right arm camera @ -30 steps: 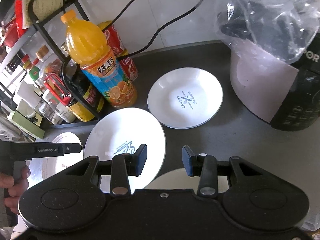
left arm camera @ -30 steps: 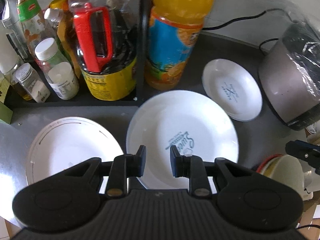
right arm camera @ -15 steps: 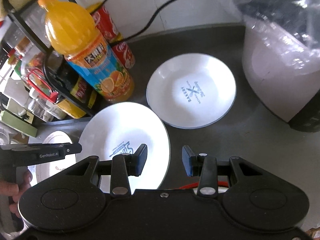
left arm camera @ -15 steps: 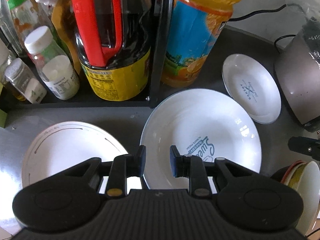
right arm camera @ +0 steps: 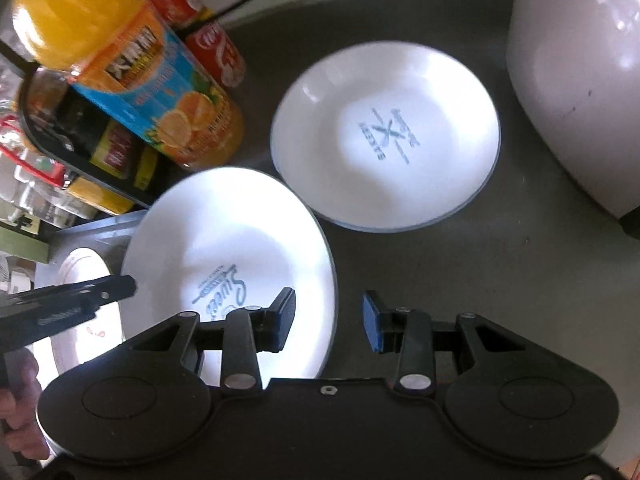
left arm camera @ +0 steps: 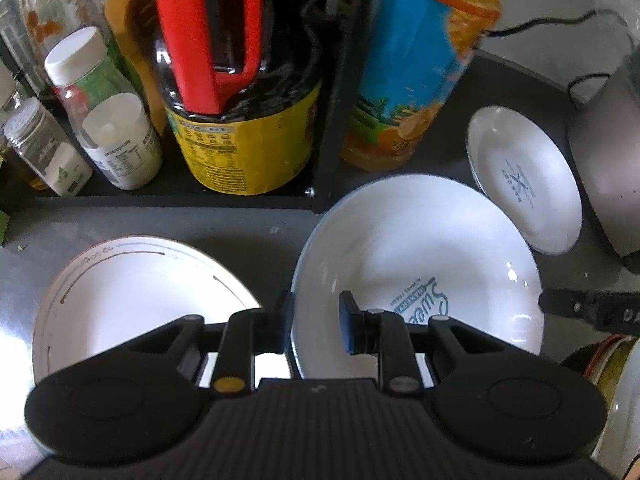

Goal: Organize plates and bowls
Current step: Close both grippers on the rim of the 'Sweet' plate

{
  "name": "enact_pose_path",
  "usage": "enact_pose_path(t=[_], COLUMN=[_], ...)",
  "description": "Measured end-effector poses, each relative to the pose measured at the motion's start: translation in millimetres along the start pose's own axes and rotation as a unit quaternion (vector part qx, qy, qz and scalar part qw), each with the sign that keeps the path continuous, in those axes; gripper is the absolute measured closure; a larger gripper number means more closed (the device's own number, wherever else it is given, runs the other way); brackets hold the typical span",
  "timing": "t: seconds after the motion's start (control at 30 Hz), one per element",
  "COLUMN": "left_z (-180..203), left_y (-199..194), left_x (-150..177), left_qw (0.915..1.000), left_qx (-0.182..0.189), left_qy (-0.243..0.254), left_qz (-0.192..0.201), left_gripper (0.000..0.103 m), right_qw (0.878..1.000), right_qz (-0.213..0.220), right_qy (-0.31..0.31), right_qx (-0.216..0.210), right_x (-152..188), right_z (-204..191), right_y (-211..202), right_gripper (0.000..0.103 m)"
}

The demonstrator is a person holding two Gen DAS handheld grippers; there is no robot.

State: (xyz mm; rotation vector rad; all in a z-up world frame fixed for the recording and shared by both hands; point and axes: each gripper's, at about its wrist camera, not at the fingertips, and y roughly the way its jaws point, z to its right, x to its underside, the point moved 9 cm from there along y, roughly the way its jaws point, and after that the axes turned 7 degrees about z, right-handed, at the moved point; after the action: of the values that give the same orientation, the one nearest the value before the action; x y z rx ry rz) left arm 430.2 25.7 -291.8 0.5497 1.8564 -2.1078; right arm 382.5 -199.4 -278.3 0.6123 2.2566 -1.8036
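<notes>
A large white plate with blue "Sweet" lettering (left arm camera: 416, 256) lies on the dark counter; it also shows in the right wrist view (right arm camera: 224, 248). My left gripper (left arm camera: 314, 322) is open, its fingers straddling this plate's near left rim. My right gripper (right arm camera: 329, 322) is open, its fingers on either side of the same plate's right rim. A smaller white "Bakery" plate (left arm camera: 524, 176) lies behind it, also in the right wrist view (right arm camera: 386, 134). A white plate with a dark line pattern (left arm camera: 132, 292) lies to the left. Stacked bowls (left arm camera: 618, 364) show at the right edge.
A black rack post (left arm camera: 340, 92) stands just behind the large plate, with a dark red-handled bottle (left arm camera: 240, 80) and small jars (left arm camera: 108, 120) on the rack. An orange juice bottle (right arm camera: 132, 68), red cans (right arm camera: 208, 36) and a grey cooker (right arm camera: 580, 92) stand around the plates.
Both grippers have moved forward and down toward the large lettered plate, which now sits at their fingertips. The stacked bowls have slid out of the right wrist view.
</notes>
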Motion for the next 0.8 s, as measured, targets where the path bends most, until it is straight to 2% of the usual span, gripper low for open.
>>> enact_pose_path(t=[0.17, 0.37, 0.5, 0.6, 0.67, 0.8], left_z=[-9, -5, -5, -6, -7, -9], left_y=[5, 13, 21, 26, 26, 24], left_x=[-5, -5, 4, 8, 8, 8], left_qw=[0.9999, 0.9998, 0.9993, 0.9989, 0.9988, 0.9987], left_qx=[0.001, -0.004, 0.003, 0.006, 0.007, 0.01], left_qy=[-0.011, 0.007, -0.004, -0.015, -0.021, -0.031], left_qz=[-0.006, -0.019, -0.037, -0.044, -0.043, -0.041], left_gripper=[0.08, 0.082, 0.086, 0.087, 0.087, 0.088], right_qw=[1.0, 0.999, 0.999, 0.999, 0.999, 0.999], right_qz=[-0.013, -0.034, -0.037, -0.039, -0.04, -0.035], right_qy=[0.008, 0.033, 0.04, 0.038, 0.036, 0.02], right_qx=[0.004, 0.001, 0.0, 0.0, -0.004, 0.003], right_x=[1, 5, 8, 8, 8, 6], right_z=[3, 8, 8, 7, 5, 2], right_y=[8, 19, 22, 25, 27, 27], right_gripper=[0.067, 0.077, 0.083, 0.085, 0.091, 0.091])
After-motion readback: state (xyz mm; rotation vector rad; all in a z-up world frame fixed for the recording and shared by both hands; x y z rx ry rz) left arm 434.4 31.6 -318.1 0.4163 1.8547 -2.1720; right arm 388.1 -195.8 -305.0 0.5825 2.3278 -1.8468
